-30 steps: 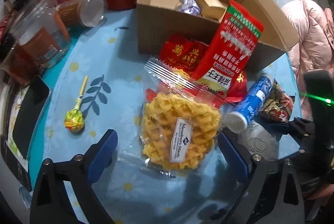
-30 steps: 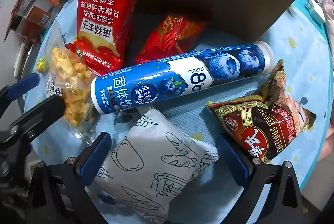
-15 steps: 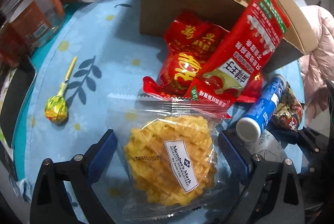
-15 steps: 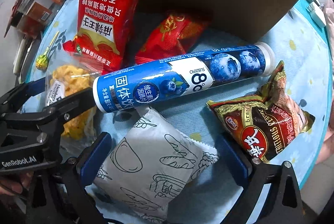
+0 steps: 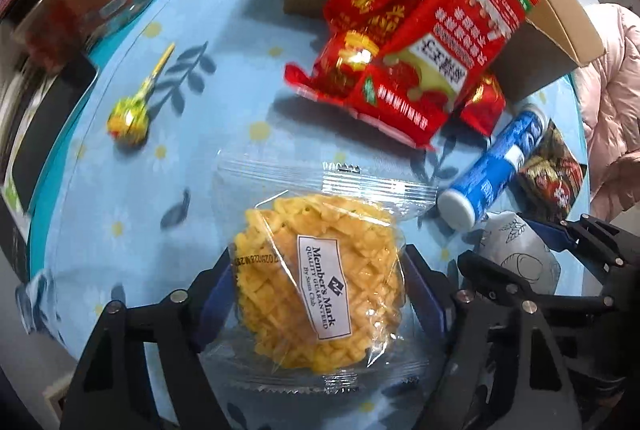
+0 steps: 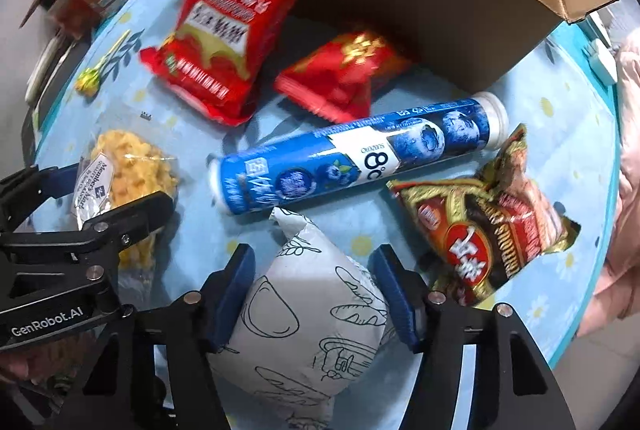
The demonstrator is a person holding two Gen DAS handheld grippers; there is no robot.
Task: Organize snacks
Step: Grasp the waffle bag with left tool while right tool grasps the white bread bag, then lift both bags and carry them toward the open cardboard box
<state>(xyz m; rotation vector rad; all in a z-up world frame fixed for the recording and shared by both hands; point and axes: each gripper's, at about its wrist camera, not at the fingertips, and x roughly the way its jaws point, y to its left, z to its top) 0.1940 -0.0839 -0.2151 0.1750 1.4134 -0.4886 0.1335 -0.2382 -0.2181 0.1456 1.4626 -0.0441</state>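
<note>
- My left gripper [image 5: 318, 294] is closing around the clear-wrapped yellow waffle cake [image 5: 320, 286]; the blue pads sit against both sides of the wrapper, though the cake itself lies on the table.
- My right gripper [image 6: 314, 298] is closing on the white illustrated pouch [image 6: 308, 314] — both pads press its puffy sides, and the pouch bulges upward between them.
- Risk one: the waffle cake is brittle, I judge, so a hard squeeze could crack it, and the slick film could slide out of the pads on the lift.
- Risk two: the pouch is air-filled and may squirt free, nudging the blue blueberry tube [image 6: 360, 157], which touches its top corner and would roll easily.
- Risk three: the two grippers work just beside each other, so lifting together could knock them.
- The tall red bag [image 5: 448, 41] leans on the open cardboard box [image 5: 560, 29] — a bump could topple it.
- The surface is a light blue daisy-print tablecloth [image 5: 160, 157], with a lollipop [image 5: 130, 115] lying apart to the left and a brown snack packet [image 6: 492, 222] on the right.
- Jars and tins crowd the far edge; a pink padded jacket [image 5: 612, 101] shows beside the table.
</note>
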